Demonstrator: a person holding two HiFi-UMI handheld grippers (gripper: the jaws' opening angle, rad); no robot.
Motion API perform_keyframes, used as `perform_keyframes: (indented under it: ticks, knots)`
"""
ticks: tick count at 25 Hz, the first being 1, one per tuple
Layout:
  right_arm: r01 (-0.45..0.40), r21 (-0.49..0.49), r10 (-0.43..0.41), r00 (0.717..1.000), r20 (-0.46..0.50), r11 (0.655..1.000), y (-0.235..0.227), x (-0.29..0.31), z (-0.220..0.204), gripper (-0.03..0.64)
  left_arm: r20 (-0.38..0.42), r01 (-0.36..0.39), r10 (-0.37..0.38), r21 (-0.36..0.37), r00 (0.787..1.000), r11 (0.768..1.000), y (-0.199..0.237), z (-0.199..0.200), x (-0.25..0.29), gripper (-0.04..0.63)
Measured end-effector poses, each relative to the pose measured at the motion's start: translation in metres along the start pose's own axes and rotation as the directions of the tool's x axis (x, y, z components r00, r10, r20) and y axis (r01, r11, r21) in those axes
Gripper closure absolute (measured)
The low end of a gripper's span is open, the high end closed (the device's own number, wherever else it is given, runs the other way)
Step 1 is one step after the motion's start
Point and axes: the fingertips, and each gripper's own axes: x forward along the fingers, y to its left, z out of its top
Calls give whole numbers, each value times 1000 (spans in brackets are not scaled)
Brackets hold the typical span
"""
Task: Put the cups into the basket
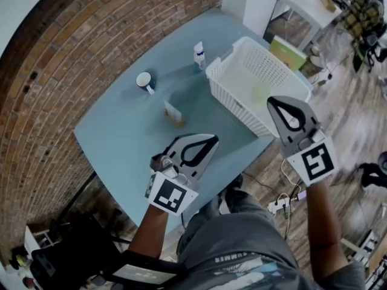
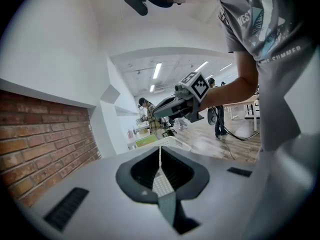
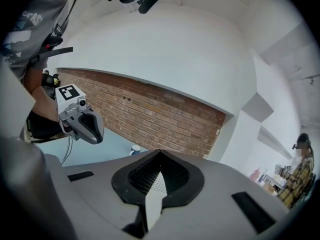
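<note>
Cups first: a blue-and-white cup [image 1: 145, 81] stands on the blue table [image 1: 121, 144], out at ten o'clock from the table's middle. A pale one [image 1: 173, 113] sits near the centre. A small white item [image 1: 199, 54] stands at twelve o'clock, just beside a corner of the white basket [image 1: 236, 104] — cup or bottle, too small to tell. None of these is in the basket, which fills the one-to-three o'clock side. A faint greenish shape inside it may be a cup already home.

Now the tools. The left gripper [image 1: 204, 144] hangs over the table's near edge at six o'clock, and the right gripper [image 1: 278, 106] is at four o'clock by the basket's near rim. Both are raised clear, which I'd judge a ready pose before a reach. On both, the jaws are pressed together with nothing between them.

The left gripper view confirms that for its own jaws. It also shows the basket rim [image 2: 172, 143] just past the tips and the right gripper [image 2: 172, 106] above, but no cups. The right gripper view gives the opposite side — brick wall [image 3: 150, 114], the left gripper [image 3: 82, 124], and the blue-and-white cup [image 3: 135, 149] peeking over its own closed jaws.
</note>
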Motion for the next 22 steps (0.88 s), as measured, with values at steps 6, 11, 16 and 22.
perform_keyframes:
  ticks: [6,11,16,22]
  knots:
    - [0,31,0,1000,-8,1000,40,-23,11,606,33,27,-28,22,999,999,-6,7,-9,581]
    - [-6,-4,6,999,-40,1000,78,-40,14,606,58,45,-48,44,997,998,-11,13,-19,581]
    - [19,38,-18,999,-37,999,101,-54,22,606,74,56,-61,58,995,997,-16,19,-30,581]
    - [0,31,2,998,-67,1000,125,-70,24,606,80,56,-60,50,995,997,-25,23,-37,581]
